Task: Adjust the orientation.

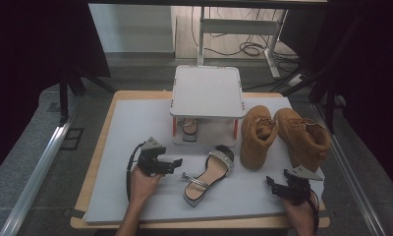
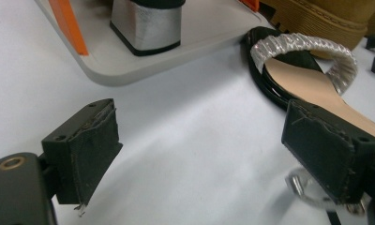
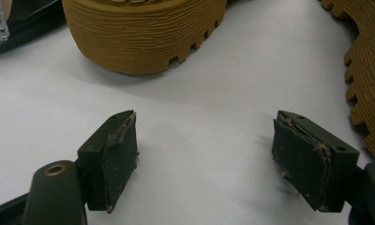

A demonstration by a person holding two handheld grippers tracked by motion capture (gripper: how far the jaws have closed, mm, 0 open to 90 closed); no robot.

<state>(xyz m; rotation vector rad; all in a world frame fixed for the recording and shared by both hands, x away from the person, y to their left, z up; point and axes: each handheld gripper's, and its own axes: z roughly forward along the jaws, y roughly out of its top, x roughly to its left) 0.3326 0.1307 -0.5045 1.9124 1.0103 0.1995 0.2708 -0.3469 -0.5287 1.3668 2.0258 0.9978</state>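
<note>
The left gripper [image 1: 177,162] is hovering wide open beside the sandal [image 1: 207,175]; gripping its heel strap squarely looks wisest, while the right gripper [image 1: 272,182] is idling open.

The black sandal [image 1: 207,175] with a silver strap lies flat on the mat, toe toward the rack.

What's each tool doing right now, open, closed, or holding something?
Left tool: open, nothing between its jaws; the sandal lies just beyond.
Right tool: open, holding nothing; bare mat between its jaws.
</note>
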